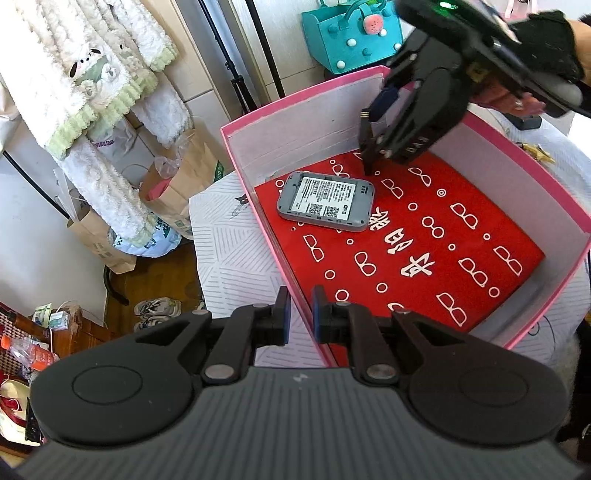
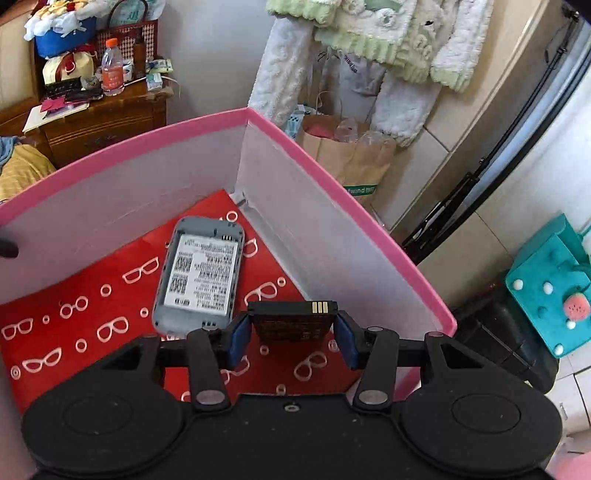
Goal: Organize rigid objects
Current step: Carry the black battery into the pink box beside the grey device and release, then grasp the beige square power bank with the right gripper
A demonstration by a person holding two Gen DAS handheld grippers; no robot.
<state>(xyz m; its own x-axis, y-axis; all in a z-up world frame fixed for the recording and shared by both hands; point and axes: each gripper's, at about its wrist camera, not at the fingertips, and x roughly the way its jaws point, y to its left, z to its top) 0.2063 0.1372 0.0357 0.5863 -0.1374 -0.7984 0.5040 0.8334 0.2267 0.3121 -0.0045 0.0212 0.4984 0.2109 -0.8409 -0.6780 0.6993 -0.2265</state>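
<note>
the left gripper has its blue-padded fingers pressed onto the near pink wall of the open pink cardboard box, pinching that rim between them with only the thin wall in the gap. the box stands on a bench covered with a white cloth printed with grey line patterns, and its floor is lined with a red sheet printed with white spectacles and characters. on that sheet, toward one corner of the box, lies a grey rounded-rectangle pocket router, back side up with its cover off, showing a white label with small print and square codes. the right gripper hangs over the inside of the box, tilted downward, its blue pads clamped on the two short sides of a flat black rectangular battery with a strip of gold contacts along its upper edge. the battery is held in the air just beside the router, not touching it. beyond the box, cream and green fleecy garments hang against the wall, brown paper bags stand on the floor below them, and a teal felt bag with white dots sits past the far corner.
</note>
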